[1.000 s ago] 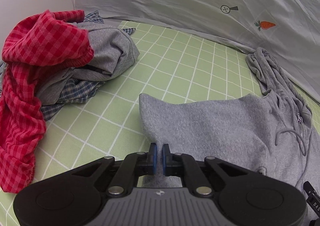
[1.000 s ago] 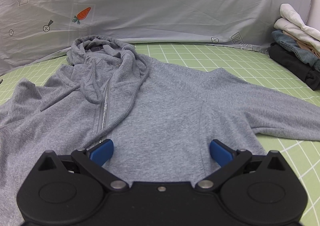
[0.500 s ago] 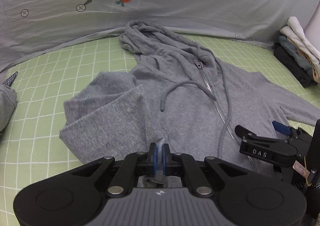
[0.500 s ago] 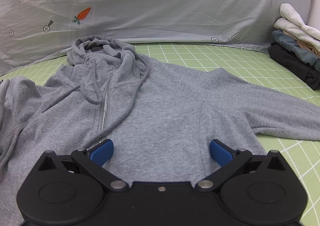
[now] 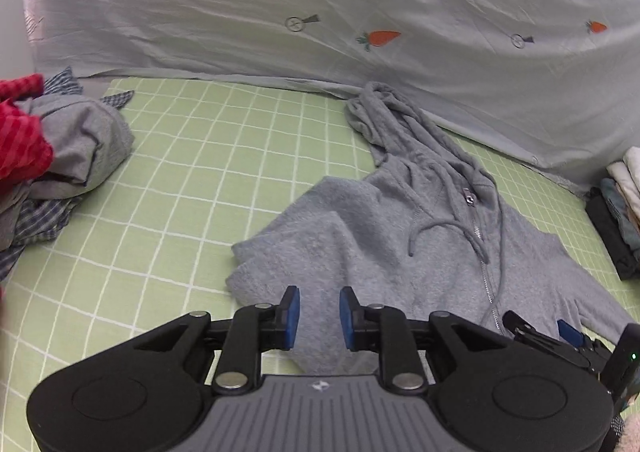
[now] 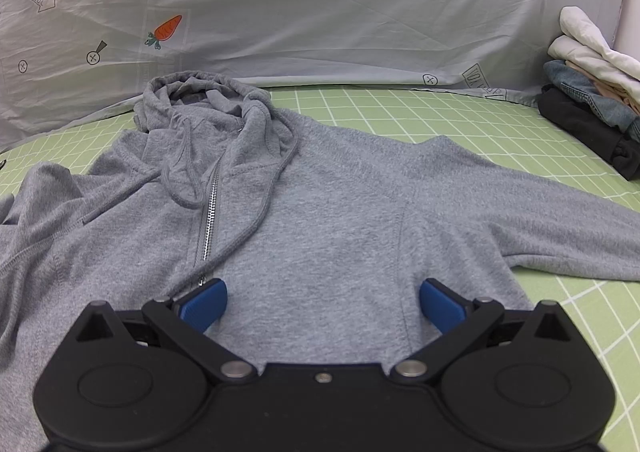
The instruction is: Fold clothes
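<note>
A soft, floppy grey hoodie (image 6: 340,212) lay on the green surface (image 5: 200,180), best pinched at a sleeve cuff; left tongs (image 5: 319,317) were opening above its folded sleeve, right tongs (image 6: 322,302) spread wide, empty.

soft grey fleece hoodie (image 6: 328,212), metal zip (image 6: 208,220), matt cotton checked sheet (image 5: 192,180).

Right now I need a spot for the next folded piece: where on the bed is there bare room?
The widest bare green sheet lies between the crumpled clothes pile and the grey hoodie. A narrower strip runs between the hoodie's shoulder and the folded stack. The middle is crowded: the hoodie spreads under both grippers.
</note>
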`<action>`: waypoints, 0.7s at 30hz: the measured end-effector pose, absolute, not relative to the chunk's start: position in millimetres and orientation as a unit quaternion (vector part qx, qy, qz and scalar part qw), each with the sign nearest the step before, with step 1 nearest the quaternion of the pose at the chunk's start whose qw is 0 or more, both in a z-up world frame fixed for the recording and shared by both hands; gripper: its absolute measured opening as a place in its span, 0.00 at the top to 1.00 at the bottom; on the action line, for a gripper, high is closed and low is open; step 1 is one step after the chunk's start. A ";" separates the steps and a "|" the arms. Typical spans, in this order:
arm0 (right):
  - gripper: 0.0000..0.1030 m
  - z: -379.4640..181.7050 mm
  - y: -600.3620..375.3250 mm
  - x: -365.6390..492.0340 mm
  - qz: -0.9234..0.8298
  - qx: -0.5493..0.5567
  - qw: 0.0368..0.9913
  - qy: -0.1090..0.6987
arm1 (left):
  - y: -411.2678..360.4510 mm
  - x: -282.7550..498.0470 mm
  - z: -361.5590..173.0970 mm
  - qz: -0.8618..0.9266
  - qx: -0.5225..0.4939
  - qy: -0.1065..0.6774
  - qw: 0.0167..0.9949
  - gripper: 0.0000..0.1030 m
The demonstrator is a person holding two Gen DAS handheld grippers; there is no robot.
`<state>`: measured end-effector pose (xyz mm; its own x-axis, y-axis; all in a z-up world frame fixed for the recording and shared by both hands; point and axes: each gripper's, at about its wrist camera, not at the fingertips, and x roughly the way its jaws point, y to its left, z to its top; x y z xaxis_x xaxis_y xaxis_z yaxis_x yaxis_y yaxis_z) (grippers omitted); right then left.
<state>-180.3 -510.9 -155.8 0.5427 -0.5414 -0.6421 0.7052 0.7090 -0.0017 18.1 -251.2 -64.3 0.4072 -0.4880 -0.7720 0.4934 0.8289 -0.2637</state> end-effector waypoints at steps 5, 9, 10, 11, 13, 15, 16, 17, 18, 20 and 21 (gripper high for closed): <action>0.00 -155.9 -511.1 -180.6 -0.358 0.129 0.869 0.316 | -236.9 37.4 -86.8 -0.256 -0.028 0.502 0.826 0.73; 0.00 -156.0 -511.2 -181.0 -0.358 0.129 0.869 0.316 | -240.7 41.4 -103.0 -0.263 -0.052 0.526 0.807 0.67; 0.00 -156.0 -511.1 -180.9 -0.358 0.129 0.869 0.316 | -242.9 40.7 -106.5 -0.270 -0.055 0.530 0.802 0.67; 0.00 -156.0 -511.1 -180.9 -0.358 0.129 0.869 0.316 | -245.4 40.3 -108.8 -0.273 -0.055 0.532 0.799 0.67; 0.00 -156.0 -510.9 -180.9 -0.358 0.129 0.869 0.316 | -250.5 39.8 -113.0 -0.278 -0.053 0.536 0.795 0.69; 0.00 -156.0 -510.9 -180.7 -0.358 0.129 0.869 0.316 | -251.7 39.5 -114.2 -0.282 -0.056 0.535 0.795 0.81; 0.00 -156.0 -510.8 -180.6 -0.358 0.129 0.869 0.316 | -251.4 39.4 -114.3 -0.285 -0.060 0.534 0.794 0.91; 0.00 -156.0 -510.9 -180.7 -0.358 0.129 0.869 0.316 | -251.8 38.9 -113.4 -0.282 -0.057 0.532 0.797 0.96; 0.00 -156.0 -510.9 -180.7 -0.357 0.129 0.869 0.316 | -252.3 37.8 -111.4 -0.279 -0.049 0.527 0.801 0.97; 0.00 -156.0 -511.1 -180.9 -0.357 0.129 0.869 0.316 | -252.4 35.8 -105.3 -0.271 -0.032 0.514 0.814 0.98; 0.00 -156.0 -511.1 -180.9 -0.357 0.129 0.869 0.316 | -251.6 35.1 -102.4 -0.268 -0.024 0.507 0.819 0.98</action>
